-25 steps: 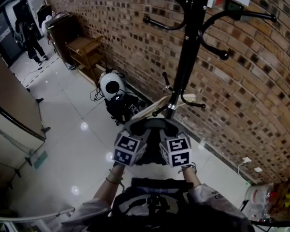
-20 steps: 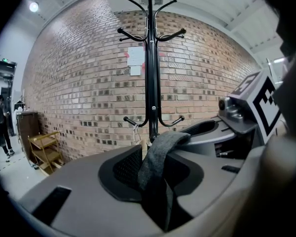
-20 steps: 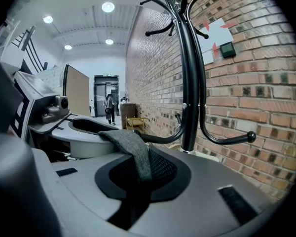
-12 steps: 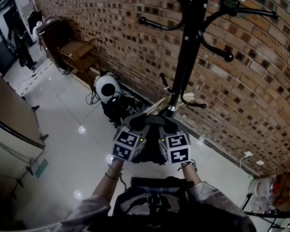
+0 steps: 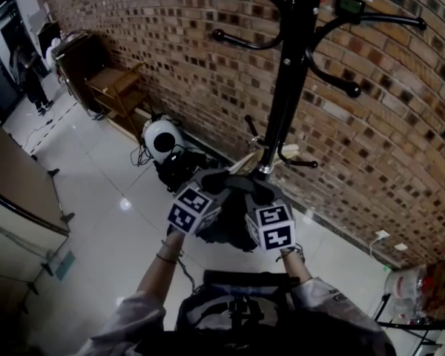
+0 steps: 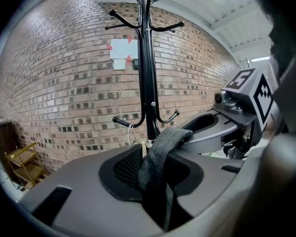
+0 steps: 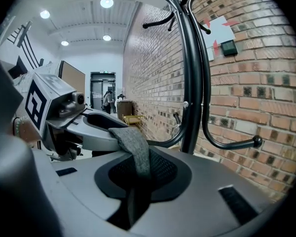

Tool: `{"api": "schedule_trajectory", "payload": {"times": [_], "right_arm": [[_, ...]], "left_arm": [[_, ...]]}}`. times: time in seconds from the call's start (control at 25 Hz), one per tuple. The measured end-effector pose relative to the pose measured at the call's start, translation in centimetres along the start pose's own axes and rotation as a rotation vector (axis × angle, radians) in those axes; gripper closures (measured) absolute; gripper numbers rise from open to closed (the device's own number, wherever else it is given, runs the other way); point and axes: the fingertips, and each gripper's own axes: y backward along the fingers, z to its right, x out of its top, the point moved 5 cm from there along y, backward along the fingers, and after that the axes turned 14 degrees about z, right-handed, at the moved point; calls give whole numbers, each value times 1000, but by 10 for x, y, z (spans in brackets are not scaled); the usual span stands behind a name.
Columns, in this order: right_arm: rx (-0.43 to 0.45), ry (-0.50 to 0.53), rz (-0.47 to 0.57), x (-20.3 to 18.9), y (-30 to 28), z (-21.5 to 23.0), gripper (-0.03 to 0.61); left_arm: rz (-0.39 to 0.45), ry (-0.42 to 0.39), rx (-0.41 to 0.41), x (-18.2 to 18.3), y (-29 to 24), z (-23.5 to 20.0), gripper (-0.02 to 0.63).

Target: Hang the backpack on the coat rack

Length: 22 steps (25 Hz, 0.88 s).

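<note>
Person (image 5: 31, 80) stood in a doorway at the far left edge of the glossy floor (image 5: 96, 221), while a wooden shelf (image 5: 120, 87) and a white round device (image 5: 162, 136) sat along the floor's edge at the foot of the brick wall (image 5: 170, 58). Nearer the camera, the left gripper (image 5: 211, 186) was clamped on a grey woven strap (image 6: 160, 147), which dropped into the slot between its jaws. The dark backpack (image 5: 228, 236) hung from that strap, beneath and between the two tools, close in front of the coat rack (image 5: 285, 87) and not yet on it. The right gripper (image 5: 258, 191), just beside the left and angled toward it, pinched the same strap between its own jaws. Beyond the tips, the black pole rose against the brick, its lower hooks (image 5: 300, 160) near the strap and its upper hooks (image 5: 341, 84) curving out well above.
</note>
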Motion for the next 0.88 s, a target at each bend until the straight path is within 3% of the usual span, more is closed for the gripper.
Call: {"api": "schedule_trajectory", "payload": {"times": [0.16,0.4,0.88], "right_arm": [[-14,-25,-16,-1,-2,3,518],[-52,-30,-70,-18,-10,20,517],[-67,-41,-50,-31,-18,42,499]], "left_arm": [[-8,-27,-79,0,-12,-5,502],[-52,-46,-133,-13,-34,-3,502],[-21,-4,-147,-24,-59,-5,500]]}}
